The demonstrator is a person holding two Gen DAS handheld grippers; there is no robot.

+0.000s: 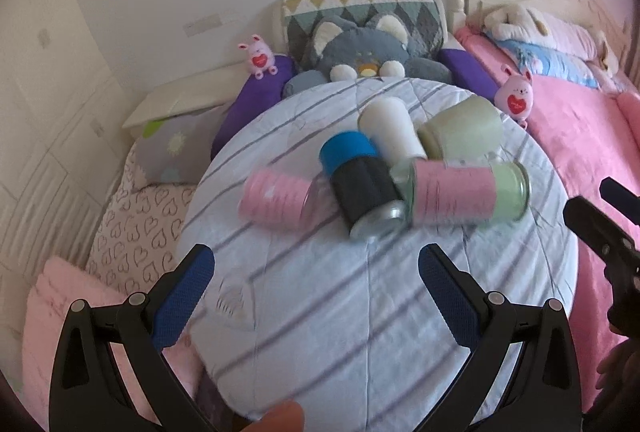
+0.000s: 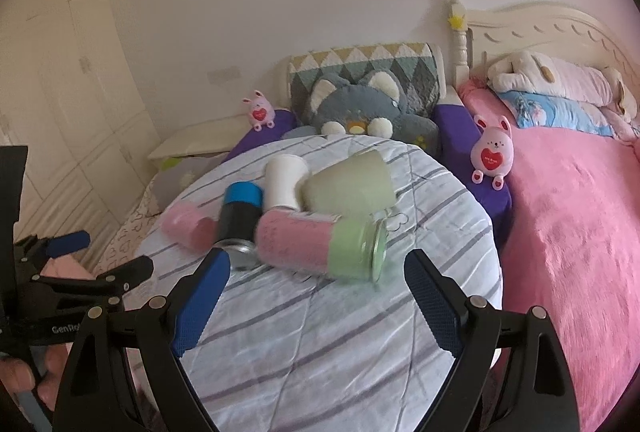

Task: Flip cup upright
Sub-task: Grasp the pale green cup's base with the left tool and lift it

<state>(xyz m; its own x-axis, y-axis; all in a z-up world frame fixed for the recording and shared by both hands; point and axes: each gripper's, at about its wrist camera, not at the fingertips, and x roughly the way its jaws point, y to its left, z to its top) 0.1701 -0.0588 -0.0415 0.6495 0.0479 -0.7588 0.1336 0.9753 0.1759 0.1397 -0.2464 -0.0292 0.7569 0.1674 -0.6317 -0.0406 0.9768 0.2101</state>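
Note:
Several cups lie on their sides in a cluster on a round striped cloth [image 1: 360,312] [image 2: 320,332]. A pink-sleeved green glass cup [image 1: 468,193] [image 2: 320,244] is nearest. Beside it lie a black and blue tumbler [image 1: 360,187] [image 2: 240,220], a small pink cup [image 1: 276,197] [image 2: 188,226], a white cup [image 1: 392,129] [image 2: 285,179] and a pale green cup [image 1: 464,129] [image 2: 348,185]. My left gripper [image 1: 316,296] is open and empty, short of the cups. My right gripper [image 2: 318,306] is open and empty, just in front of the pink-sleeved cup.
A grey cat plush [image 1: 368,51] [image 2: 360,103] and purple cushions [image 1: 256,91] sit behind the cloth. Small pink bunny toys [image 1: 516,97] [image 2: 493,151] flank it. A pink bed [image 1: 580,151] [image 2: 580,211] lies to the right, heart-print bedding [image 1: 136,232] to the left.

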